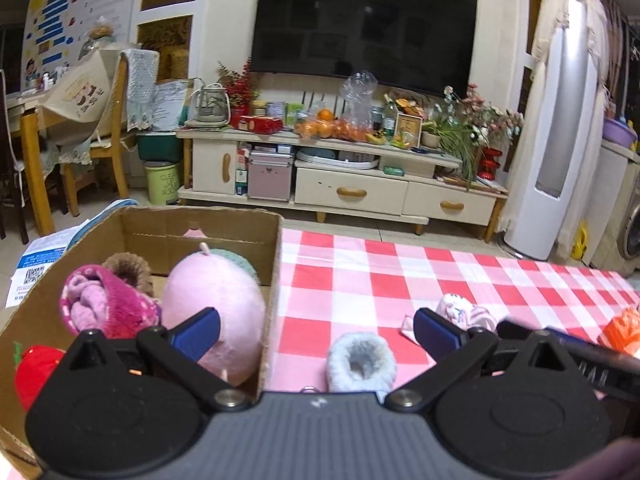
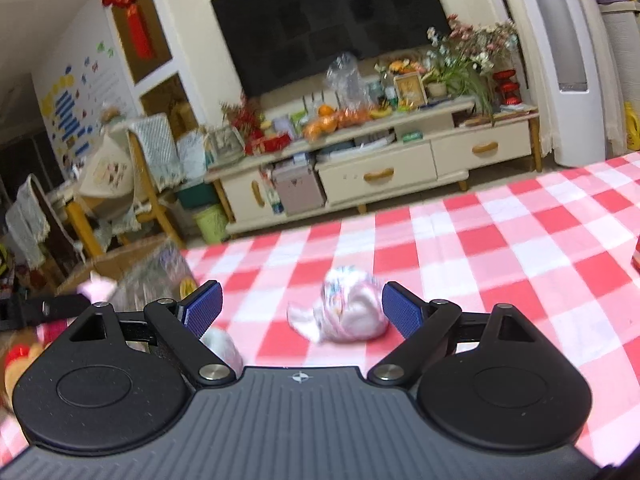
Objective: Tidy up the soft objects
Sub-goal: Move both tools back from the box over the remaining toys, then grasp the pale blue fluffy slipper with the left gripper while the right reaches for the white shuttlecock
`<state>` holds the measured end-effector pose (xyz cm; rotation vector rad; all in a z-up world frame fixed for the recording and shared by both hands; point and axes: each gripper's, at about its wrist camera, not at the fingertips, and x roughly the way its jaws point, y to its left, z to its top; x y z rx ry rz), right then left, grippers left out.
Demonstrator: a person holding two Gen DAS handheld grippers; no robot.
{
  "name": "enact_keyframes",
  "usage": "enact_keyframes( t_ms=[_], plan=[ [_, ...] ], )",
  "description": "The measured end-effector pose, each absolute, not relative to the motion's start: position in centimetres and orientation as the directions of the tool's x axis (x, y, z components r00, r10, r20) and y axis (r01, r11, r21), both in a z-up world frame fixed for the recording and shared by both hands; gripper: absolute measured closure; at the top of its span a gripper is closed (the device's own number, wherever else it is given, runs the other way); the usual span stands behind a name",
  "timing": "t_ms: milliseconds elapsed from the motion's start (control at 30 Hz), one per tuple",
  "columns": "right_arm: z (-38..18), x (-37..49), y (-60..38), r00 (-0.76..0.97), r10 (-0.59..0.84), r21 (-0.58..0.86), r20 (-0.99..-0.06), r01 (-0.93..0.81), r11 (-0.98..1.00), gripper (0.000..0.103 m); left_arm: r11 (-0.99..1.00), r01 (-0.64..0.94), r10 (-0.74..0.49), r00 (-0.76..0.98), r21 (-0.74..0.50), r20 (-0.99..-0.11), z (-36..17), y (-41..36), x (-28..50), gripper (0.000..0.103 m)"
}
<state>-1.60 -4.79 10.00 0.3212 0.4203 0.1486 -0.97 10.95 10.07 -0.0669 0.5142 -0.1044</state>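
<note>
A cardboard box [image 1: 276,248] stands at the table's left and holds a pink plush peach [image 1: 216,304], a magenta fleece bundle [image 1: 104,308], a brown fuzzy item [image 1: 128,268] and a red plush [image 1: 34,368]. My left gripper [image 1: 316,332] is open, straddling the box's right wall, with a pale blue fuzzy slipper [image 1: 360,364] just below between its fingers. A rolled white patterned cloth [image 1: 464,312] lies to the right. In the right wrist view my right gripper [image 2: 302,310] is open, the cloth roll [image 2: 352,312] between its blue fingertips [image 2: 402,314], untouched.
The table wears a red-and-white checked cloth [image 2: 500,248]. An orange item [image 1: 622,330] lies at its right edge. Beyond the table stand a TV cabinet [image 1: 340,168] crowded with fruit and jars, a wooden chair [image 1: 108,128] and a white tower unit [image 1: 560,128].
</note>
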Motion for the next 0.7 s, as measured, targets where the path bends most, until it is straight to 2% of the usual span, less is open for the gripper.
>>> enact_keyframes(
  t_ms=[300,467,700],
  plan=[
    [8.4,-3.7,-2.8,0.811,0.332,0.323,-0.482,-0.188,0.928,0.000,0.992,0.107,-0.123,0.867,-0.060,-0.483,10.0,9.6,-1.3,0.001],
    [8.0,-4.4,-2.1,0.791,0.351,0.333,-0.501,-0.198,0.922,0.000,0.992,0.118,-0.128,0.867,-0.050,-0.481,10.1,9.0,-1.2,0.001],
    [7.0,-4.1,-2.7,0.742,0.404,0.470,-0.534,-0.137,0.872,0.000,0.994,0.101,-0.110,0.868,-0.044,-0.484,9.9,8.6,-0.7,0.001]
  ],
)
